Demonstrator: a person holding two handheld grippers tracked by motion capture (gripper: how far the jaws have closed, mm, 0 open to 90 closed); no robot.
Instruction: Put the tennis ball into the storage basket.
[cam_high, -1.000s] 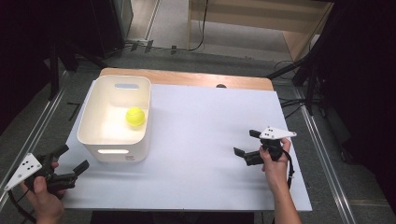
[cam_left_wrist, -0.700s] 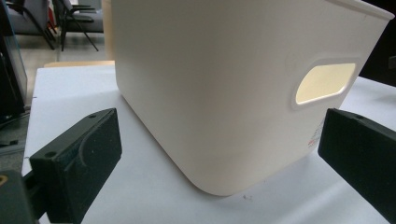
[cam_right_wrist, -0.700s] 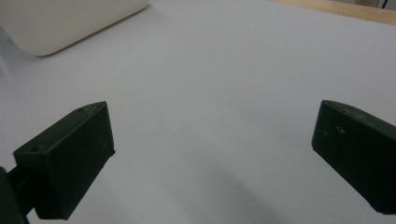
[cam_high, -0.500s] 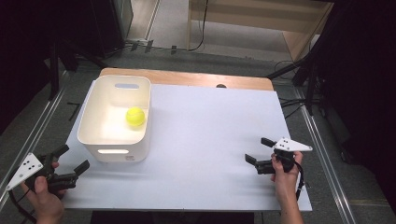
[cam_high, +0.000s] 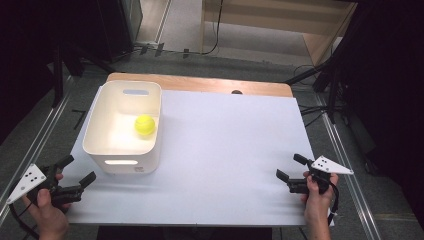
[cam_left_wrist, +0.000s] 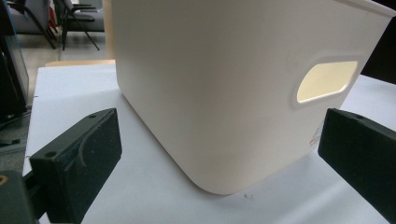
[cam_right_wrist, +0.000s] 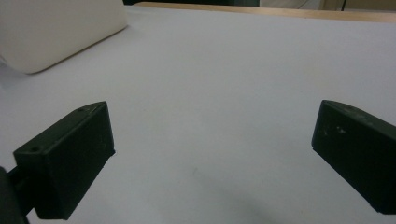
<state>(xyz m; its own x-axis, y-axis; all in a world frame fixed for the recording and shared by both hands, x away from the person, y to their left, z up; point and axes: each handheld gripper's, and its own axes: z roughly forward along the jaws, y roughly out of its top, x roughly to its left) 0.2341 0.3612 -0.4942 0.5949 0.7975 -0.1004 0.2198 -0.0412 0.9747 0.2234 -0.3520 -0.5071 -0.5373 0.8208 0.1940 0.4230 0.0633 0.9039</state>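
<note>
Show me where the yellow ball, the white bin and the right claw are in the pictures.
yellow ball (cam_high: 144, 125), high view, middle of the ball, inside the bin.
white bin (cam_high: 121, 162), high view, near wall by the handle slot.
right claw (cam_high: 291, 174), high view, midway between its open tips.

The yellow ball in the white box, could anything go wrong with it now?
Maybe two things. The left tool sits open right by the white box's near corner, so a forward nudge could push the box along the table. The yellow ball lies loose inside, so it would likely roll if the box gets bumped. The right tool is open and far off.
</note>
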